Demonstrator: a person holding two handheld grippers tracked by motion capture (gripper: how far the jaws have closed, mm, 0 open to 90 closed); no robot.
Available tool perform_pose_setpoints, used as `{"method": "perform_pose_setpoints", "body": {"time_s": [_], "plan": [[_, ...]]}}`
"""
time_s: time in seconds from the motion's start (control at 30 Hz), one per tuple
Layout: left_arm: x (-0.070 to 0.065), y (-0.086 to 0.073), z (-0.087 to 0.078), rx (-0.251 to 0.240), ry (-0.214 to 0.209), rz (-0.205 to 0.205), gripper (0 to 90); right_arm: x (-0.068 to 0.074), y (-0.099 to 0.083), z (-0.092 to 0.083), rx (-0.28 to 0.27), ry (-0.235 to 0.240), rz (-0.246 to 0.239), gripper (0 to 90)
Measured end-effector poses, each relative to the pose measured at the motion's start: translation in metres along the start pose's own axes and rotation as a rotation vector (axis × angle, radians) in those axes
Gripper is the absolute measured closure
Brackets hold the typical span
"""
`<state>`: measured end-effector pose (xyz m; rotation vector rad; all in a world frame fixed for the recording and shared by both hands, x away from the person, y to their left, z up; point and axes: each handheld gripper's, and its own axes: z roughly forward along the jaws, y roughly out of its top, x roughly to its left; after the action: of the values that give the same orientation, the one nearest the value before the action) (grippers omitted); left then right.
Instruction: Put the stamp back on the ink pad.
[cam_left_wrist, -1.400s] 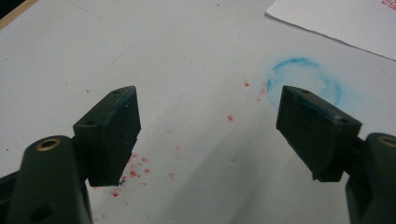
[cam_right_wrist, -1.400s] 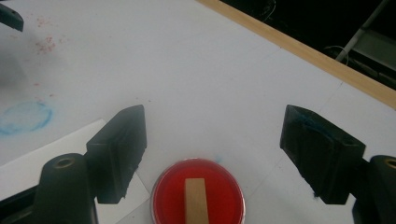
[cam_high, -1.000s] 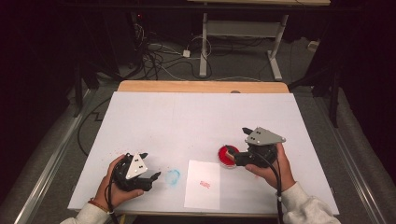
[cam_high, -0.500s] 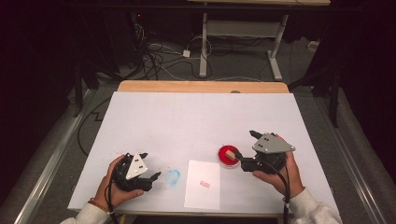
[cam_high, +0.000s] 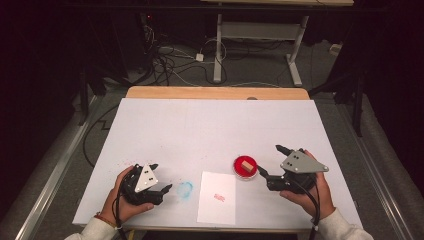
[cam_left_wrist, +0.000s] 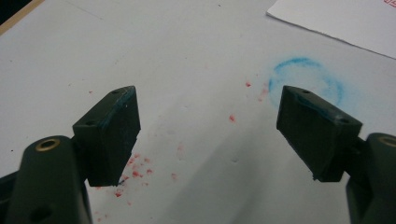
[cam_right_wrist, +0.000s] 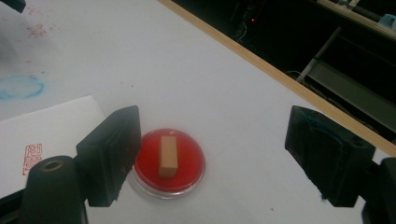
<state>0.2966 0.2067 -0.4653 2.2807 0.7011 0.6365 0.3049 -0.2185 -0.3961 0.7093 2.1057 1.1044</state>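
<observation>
The wooden stamp block (cam_high: 246, 165) lies flat in the round red ink pad (cam_high: 240, 170), which sits on the white counter (cam_high: 215, 130) just right of the sheet of paper (cam_high: 218, 200) and near the counter's front edge. The right tongs (cam_high: 270, 161) stand wide and empty, just beside the pad on its right and apart from it. The left tongs (cam_high: 161, 177) are also wide and empty, low over the front left of the counter, pointing toward a faint blue ring stain (cam_high: 185, 189) that lies between them and the paper. Behind the pad and the paper the counter is bare all the way to the wooden strip (cam_high: 215, 93) along its far edge, so the open room lies to the rear. The right gripper view shows the block (cam_right_wrist: 168, 156) lengthwise in the pad (cam_right_wrist: 191, 158), nearer the left jaw than the right, and a small red seal print (cam_right_wrist: 32, 158) on the paper (cam_right_wrist: 51, 126). The left gripper view shows the left tongs (cam_left_wrist: 208, 126) over scattered red specks (cam_left_wrist: 135, 172) on the counter, with the blue ring (cam_left_wrist: 306, 79) ahead of the right jaw and the corner of the paper (cam_left_wrist: 341, 18) beyond it.
</observation>
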Motion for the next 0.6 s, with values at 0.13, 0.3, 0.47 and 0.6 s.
{"method": "perform_pose_setpoints", "body": {"time_s": [0.13, 0.3, 0.47, 0.6], "plan": [[-0.001, 0.000, 0.001, 0.003, -0.003, 0.003, 21.0, -0.001, -0.006, -0.003, 0.006, -0.008, -0.002, 19.0], [-0.001, 0.000, 0.000, 0.007, 0.000, 0.004, 21.0, -0.003, -0.013, -0.008, -0.003, -0.020, -0.002, 18.9], [0.000, 0.001, -0.002, -0.006, 0.010, 0.000, 20.9, -0.002, -0.020, -0.013, -0.002, -0.030, -0.019, 18.9], [-0.001, 0.001, -0.001, -0.001, 0.006, 0.007, 21.0, -0.002, -0.028, -0.015, 0.011, -0.043, -0.022, 18.9]]}}
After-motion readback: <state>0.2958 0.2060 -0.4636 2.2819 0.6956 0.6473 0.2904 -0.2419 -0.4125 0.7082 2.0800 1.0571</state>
